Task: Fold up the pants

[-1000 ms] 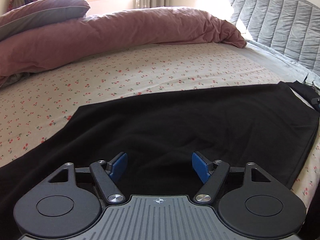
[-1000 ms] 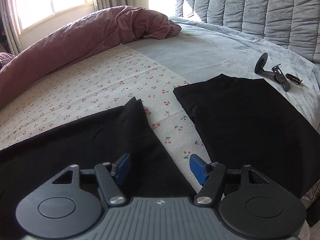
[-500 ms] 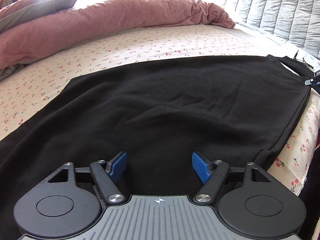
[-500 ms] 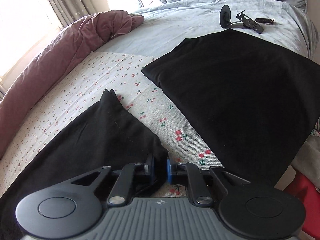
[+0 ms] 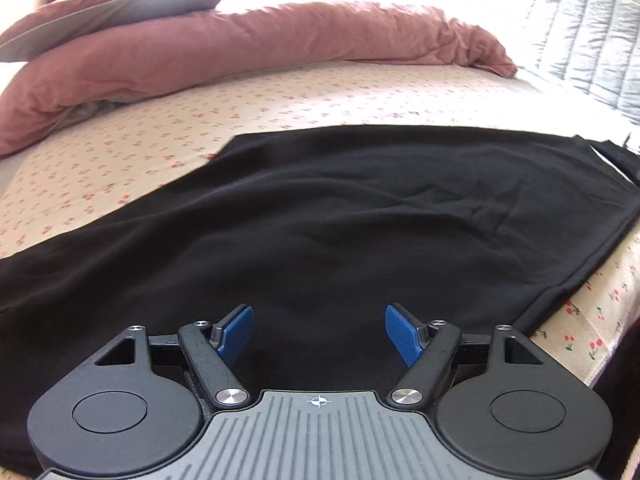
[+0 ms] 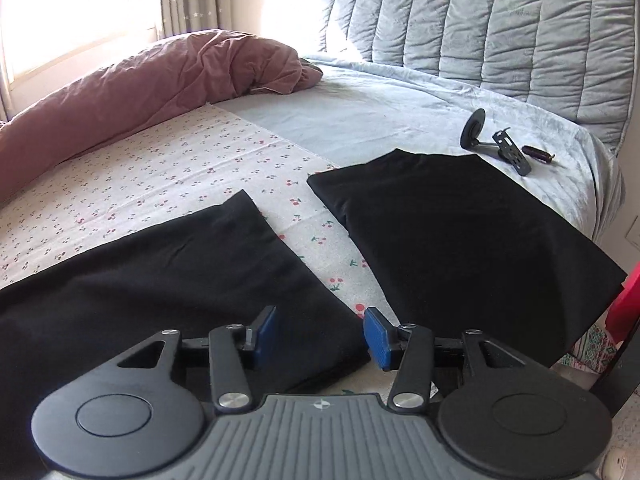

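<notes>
Black pants [image 5: 320, 216] lie flat across the cherry-print sheet [image 5: 200, 128], stretching from lower left to the right edge. My left gripper [image 5: 319, 332] is open and empty, hovering low over the pants' near side. In the right wrist view the pants' end [image 6: 180, 272] lies at the lower left, its near corner between the jaws. My right gripper [image 6: 316, 334] is open and holds nothing. A second folded black garment [image 6: 460, 232] lies flat to the right.
A rolled pink duvet [image 5: 240, 48] and a pillow [image 5: 120, 0] lie along the far side. A grey quilted headboard [image 6: 480, 20] stands behind. A small black stand [image 6: 496, 144] lies on the grey blanket [image 6: 360, 112]. The bed edge [image 5: 600, 344] is close at the right.
My right gripper was shut on the pants' corner half a second ago and has opened and let it go. The left view pulled back slightly; its gripper stayed open.
</notes>
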`<state>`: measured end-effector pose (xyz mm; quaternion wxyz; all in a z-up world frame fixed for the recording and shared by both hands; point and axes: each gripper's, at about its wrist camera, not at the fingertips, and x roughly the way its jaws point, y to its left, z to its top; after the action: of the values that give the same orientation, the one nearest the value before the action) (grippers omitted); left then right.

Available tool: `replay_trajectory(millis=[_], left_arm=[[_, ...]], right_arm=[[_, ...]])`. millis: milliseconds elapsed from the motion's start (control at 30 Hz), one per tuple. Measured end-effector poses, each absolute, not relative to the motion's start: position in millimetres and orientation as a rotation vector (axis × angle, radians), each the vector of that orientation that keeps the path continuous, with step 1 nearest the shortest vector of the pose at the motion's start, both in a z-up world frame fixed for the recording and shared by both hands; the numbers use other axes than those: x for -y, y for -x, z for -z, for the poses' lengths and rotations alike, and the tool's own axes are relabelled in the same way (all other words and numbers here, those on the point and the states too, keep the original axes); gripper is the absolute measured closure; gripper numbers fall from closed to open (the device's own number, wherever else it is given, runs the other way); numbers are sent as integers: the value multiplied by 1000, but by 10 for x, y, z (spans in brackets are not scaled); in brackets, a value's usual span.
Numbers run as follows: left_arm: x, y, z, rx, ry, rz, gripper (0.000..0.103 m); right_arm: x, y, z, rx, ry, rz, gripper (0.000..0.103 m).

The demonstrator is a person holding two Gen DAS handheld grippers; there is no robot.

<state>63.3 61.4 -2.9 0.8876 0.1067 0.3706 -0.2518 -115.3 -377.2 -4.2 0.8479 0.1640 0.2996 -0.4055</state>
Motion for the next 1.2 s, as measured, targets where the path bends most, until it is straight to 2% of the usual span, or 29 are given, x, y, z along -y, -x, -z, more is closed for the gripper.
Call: replay_trajectory(millis=[100, 600, 700, 867, 1033, 1200], left_arm=[[-854, -651, -47, -740, -163, 403, 26], [-2331, -639, -179, -650, 211, -194, 26], [-2513, -609, -173, -636, 252, -255, 30], [-2717, -595, -103, -645, 314, -319, 47], [-2784, -647, 7, -674, 301, -326, 79], [-2728, -583, -60, -614, 201, -352, 85]], right_arm=[[3582, 1000, -31, -629, -286, 761, 38], [2358, 77, 150, -735, -203, 139, 35], [2223, 2, 154, -739, -193, 100, 34], [1965, -120, 199, -763, -132, 17, 34], [1785, -172, 242, -782, -21, -1, 29], [1784, -200, 262, -787, -5, -11, 27]])
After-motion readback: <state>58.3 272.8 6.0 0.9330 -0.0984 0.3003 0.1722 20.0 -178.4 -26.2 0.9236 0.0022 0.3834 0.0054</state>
